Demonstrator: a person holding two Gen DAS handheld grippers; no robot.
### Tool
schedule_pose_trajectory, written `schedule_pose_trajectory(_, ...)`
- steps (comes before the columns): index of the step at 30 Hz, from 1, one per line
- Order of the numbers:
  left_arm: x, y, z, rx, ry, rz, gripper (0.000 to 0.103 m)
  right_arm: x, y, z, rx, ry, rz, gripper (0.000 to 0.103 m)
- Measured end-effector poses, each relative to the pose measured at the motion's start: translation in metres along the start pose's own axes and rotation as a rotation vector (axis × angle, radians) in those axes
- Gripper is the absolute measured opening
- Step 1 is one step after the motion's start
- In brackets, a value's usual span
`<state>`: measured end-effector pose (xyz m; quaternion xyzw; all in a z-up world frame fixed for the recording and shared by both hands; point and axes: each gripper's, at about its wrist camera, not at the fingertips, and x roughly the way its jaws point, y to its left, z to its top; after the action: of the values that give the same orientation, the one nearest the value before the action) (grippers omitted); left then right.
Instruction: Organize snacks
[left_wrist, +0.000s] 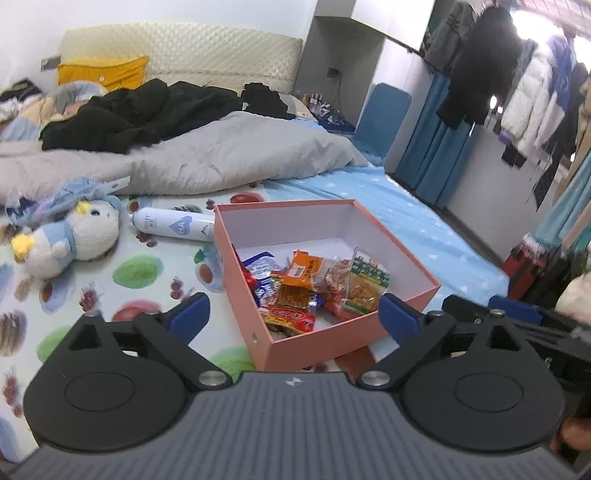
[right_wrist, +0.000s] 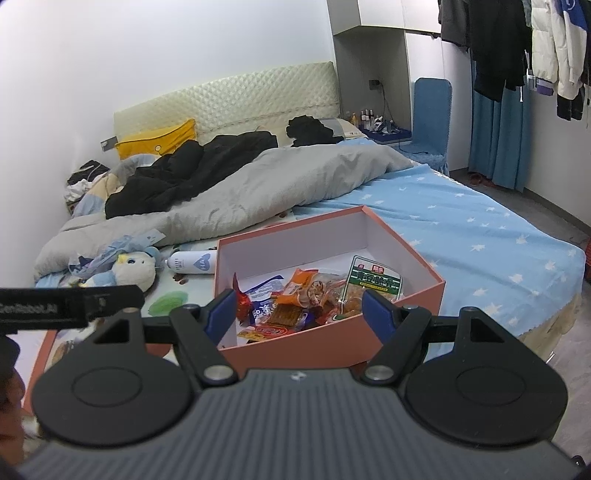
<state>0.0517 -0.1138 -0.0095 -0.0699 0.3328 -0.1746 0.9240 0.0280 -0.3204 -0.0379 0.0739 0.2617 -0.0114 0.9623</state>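
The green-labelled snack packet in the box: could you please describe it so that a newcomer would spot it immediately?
On the bed sits an open pink box with white inner walls, and a heap of snack packets lies in its near end. At the right edge of that heap, the green-labelled packet leans up against the box's right wall. It alone has a clear wrapper with a green-and-white label; its neighbours are orange, red and blue.

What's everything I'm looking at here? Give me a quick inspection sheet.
Surface: bed with blue starred sheet and a fruit-print mat.
Job's things: pink box holding snack packets.
Clutter: plush toy, white bottle, grey blanket, black clothes.
Grippers: left gripper and right gripper both open, empty, near the box.
Cables: one on the far wall.
Surroundings: hanging coats, blue curtain.
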Motion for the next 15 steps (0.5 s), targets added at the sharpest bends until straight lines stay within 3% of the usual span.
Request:
schedule_pose_trajectory(3, 0.0007, 0.0039, 0.0016, -0.026, 0.007, 0.005, 0.103, 0.0, -0.0011, 0.0001, 0.009, -0.009, -0.003, 0.076)
schedule_pose_trajectory(7, -0.0004, 0.0042, 0.0029, -0.013, -0.003, 0.03, 0.103, 0.0009, -0.0034, 0.0014, 0.011, -0.007, -0.008, 0.103)
schedule_pose_trajectory(15, -0.0004, 0.0042, 0.0052, -0.001, -0.008, 0.054, 0.103, 0.0013, -0.0051, 0.0034, 0.012, -0.007, -0.023, 0.103)
